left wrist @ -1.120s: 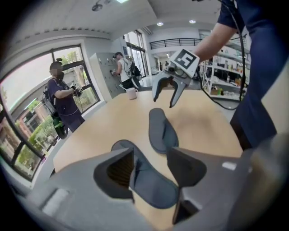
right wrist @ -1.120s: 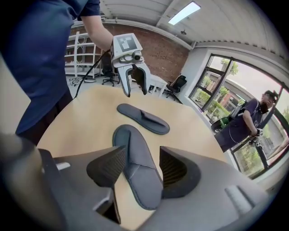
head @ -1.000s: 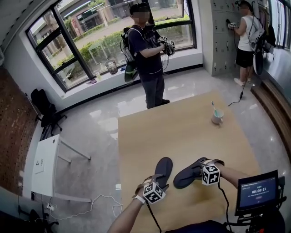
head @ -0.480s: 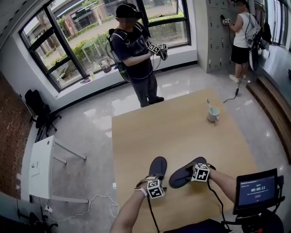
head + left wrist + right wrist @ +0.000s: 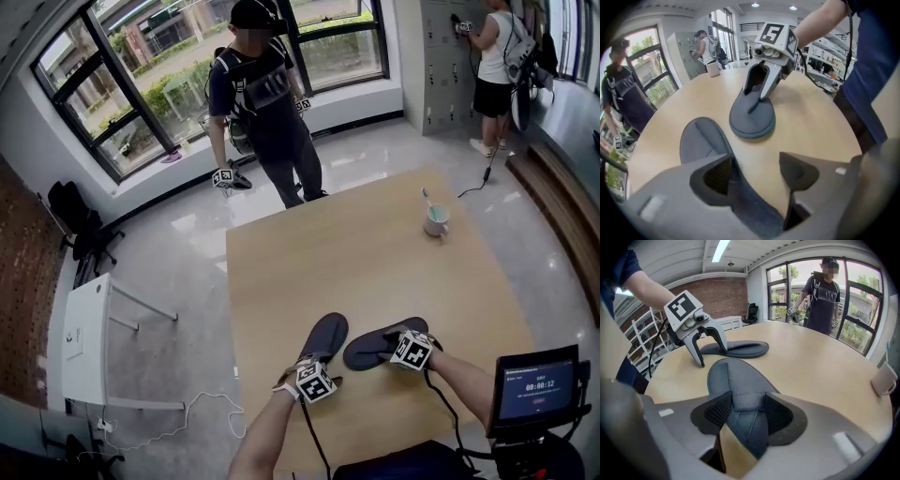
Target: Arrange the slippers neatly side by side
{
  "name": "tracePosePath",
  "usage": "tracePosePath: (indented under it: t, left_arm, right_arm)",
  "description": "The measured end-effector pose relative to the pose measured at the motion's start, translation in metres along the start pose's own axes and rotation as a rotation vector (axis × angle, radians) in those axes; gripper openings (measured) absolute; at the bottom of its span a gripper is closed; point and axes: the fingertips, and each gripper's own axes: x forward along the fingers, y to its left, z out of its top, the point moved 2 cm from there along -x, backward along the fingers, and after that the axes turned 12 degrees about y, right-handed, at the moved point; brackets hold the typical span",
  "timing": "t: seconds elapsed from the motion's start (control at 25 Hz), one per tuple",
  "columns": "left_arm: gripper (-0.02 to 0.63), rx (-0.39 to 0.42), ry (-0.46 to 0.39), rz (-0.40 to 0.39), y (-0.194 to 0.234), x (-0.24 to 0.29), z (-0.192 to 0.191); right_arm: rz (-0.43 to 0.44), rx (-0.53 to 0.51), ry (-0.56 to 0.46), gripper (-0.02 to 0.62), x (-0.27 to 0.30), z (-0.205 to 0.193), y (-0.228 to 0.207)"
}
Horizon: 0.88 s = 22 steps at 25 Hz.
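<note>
Left gripper (image 5: 754, 174): jaws apart, just now closing slightly; heel end of left slipper (image 5: 699, 140) between them, one pad at its edge, the other clear above bare table (image 5: 375, 253).
Right gripper (image 5: 747, 411): clamped on the strap of right slipper (image 5: 736, 376), pads pressing from both sides.
Slippers: flat near the table's front edge, not parallel; right one crosswise, its toe just beside the left one.
Hidden: both heels under the gripper bodies; in the head view, marker cubes cover the jaws.
Mug (image 5: 436, 220): far side, well apart.

A mug (image 5: 436, 221), perhaps holding a toothbrush, stands on the table (image 5: 375, 272).
</note>
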Motion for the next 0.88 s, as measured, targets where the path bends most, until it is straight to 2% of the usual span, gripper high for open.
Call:
tracePosePath:
  t: [0.24, 0.44, 0.64, 0.72, 0.88]
  left_arm:
    - [0.357, -0.132, -0.032, -0.017, -0.018, 0.002, 0.001]
    - [0.357, -0.204, -0.045, 0.006, -0.022, 0.007, 0.01]
    - [0.357, -0.366, -0.098, 0.015, -0.029, 0.005, 0.019]
    - [0.357, -0.423, -0.115, 0.018, -0.029, 0.005, 0.023]
    - [0.357, -0.511, -0.124, 0.019, -0.032, 0.004, 0.029]
  right_arm:
    - [-0.033, 0.156, -0.014, 0.227, 0.004, -0.007, -0.003]
    - [-0.113, 0.334, -0.053, 0.225, 0.005, -0.01, -0.015]
    - [-0.18, 0.495, -0.042, 0.225, 0.004, -0.012, -0.017]
    - [-0.197, 0.595, -0.051, 0.224, 0.006, -0.018, -0.021]
    - [-0.201, 0.878, -0.092, 0.221, 0.006, -0.028, -0.026]
